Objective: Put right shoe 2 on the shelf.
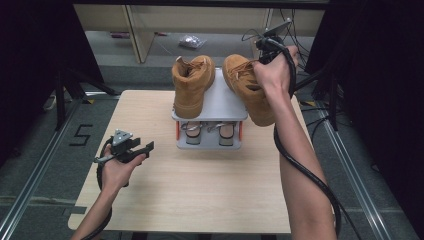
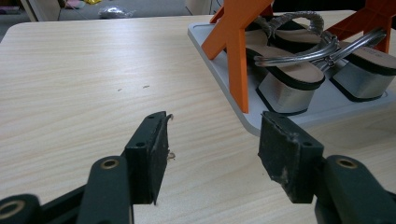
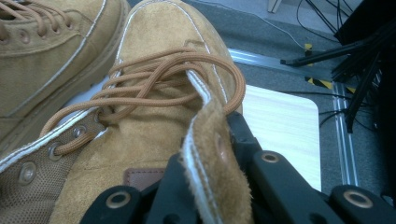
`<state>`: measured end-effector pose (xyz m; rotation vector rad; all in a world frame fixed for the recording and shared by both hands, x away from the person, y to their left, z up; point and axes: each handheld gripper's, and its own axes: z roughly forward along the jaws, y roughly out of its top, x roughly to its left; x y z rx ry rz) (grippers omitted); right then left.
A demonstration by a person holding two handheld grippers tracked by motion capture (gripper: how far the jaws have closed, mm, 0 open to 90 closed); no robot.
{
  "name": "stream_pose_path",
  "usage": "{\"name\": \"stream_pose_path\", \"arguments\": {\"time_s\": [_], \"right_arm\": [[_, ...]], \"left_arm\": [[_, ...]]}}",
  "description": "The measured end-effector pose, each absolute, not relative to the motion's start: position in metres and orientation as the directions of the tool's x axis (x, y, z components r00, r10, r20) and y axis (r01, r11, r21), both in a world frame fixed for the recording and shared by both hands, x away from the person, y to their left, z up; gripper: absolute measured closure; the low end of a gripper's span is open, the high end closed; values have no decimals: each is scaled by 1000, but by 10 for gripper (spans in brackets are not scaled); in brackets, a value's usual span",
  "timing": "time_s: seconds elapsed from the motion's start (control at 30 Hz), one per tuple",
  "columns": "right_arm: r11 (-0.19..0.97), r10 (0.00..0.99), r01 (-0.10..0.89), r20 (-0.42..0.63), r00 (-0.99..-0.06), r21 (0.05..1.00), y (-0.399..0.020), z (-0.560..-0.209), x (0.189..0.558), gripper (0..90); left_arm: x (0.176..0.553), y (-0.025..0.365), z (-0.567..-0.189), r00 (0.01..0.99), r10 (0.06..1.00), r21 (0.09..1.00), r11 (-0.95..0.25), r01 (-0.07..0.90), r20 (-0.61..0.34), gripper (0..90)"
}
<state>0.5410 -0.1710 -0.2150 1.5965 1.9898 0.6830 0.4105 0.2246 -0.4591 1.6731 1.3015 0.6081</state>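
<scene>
A grey two-level shoe rack point(image 1: 223, 101) stands at the table's far middle. One tan suede boot point(image 1: 192, 85) stands upright on its top shelf at the left. A second tan boot point(image 1: 248, 90) hangs tilted at the shelf's right edge, with my right gripper point(image 1: 261, 59) shut on its collar. In the right gripper view the jaws point(image 3: 210, 163) pinch the collar flap of that boot point(image 3: 154, 116), beside the first boot point(image 3: 51, 46). My left gripper point(image 1: 145, 148) hovers open over the table's left; its jaws point(image 2: 215, 135) hold nothing.
Two silver sandals point(image 2: 289, 70) point(image 2: 364, 70) sit on the rack's bottom shelf between orange supports point(image 2: 236, 51). The wooden table point(image 1: 200, 190) has bare room in front. Floor rails, black stands and cables point(image 1: 325, 85) flank the table. A plastic bag point(image 1: 191, 41) lies on the floor behind.
</scene>
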Motion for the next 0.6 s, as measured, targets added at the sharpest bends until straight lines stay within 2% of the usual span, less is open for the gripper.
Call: {"name": "stream_pose_path", "arguments": {"time_s": [0.6], "right_arm": [[166, 981, 759, -26, -193, 630, -149, -219, 555, 850]], "left_arm": [[409, 228, -462, 320, 936, 869, -32, 494, -148, 421]]}}
